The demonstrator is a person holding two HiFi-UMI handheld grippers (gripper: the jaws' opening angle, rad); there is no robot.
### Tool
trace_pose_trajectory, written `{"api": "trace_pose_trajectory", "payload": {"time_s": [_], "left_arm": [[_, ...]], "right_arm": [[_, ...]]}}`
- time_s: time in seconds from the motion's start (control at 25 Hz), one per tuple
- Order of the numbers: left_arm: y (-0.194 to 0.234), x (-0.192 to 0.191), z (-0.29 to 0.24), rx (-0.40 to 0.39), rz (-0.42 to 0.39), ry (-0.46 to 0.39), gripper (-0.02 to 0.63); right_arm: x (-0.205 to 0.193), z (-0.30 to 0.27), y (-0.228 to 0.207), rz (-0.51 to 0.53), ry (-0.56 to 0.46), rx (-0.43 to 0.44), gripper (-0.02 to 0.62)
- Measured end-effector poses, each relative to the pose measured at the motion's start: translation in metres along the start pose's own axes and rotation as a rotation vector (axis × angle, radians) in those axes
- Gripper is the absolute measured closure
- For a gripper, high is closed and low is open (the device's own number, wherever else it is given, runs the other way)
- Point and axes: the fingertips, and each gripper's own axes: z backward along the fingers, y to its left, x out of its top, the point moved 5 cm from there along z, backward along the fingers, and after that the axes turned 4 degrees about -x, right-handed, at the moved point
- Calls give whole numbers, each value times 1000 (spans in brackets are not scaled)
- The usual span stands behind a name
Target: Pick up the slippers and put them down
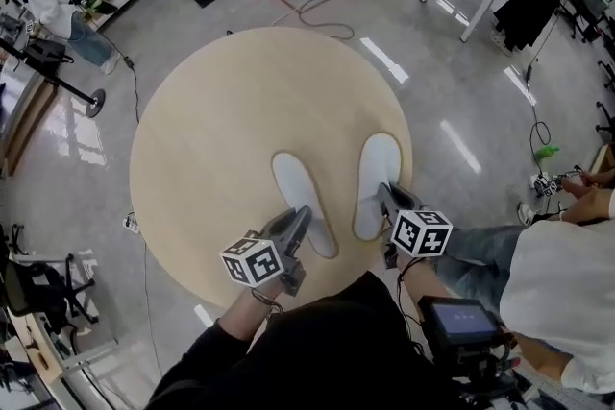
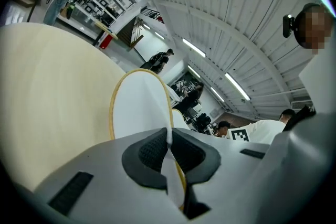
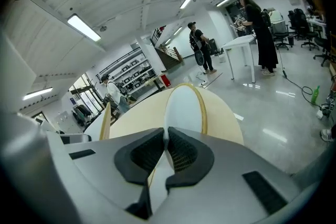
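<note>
Slippers, two of them, white with tan rims, show side by side over the near part of the one round counter (image 1: 211, 139). The left gripper (image 1: 300, 224) has its jaws closed on the heel of the left slipper (image 1: 306, 192). The right gripper (image 1: 386, 199) likewise pinches the right slipper (image 1: 377, 176).

No legible text, brand, number or sign in any view. The left marker cube (image 1: 252, 261) and right marker cube (image 1: 421, 232) carry only black-and-white square patterns. The screen (image 1: 461, 314) shows faint marks, too small to read.
</note>
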Motion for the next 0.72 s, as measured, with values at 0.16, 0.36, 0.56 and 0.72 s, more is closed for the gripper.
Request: {"api": "trace_pose_trajectory", "payload": {"time_s": [0.16,0.36,0.56,0.72], "left_arm": [[20,-7,-55,36,42,21,574],[47,-16,-104,83,72,69,574],[66,-16,-147,130,80,116,574],[88,-7,-196,171,112,127,574]], "right_arm": [[9,-42,-41,50,75,7,563],[13,-84,-63,108,164,23,563],[26,-116,-78,165,220,33,563],[46,-155,-102,198,259,31,563]]}}
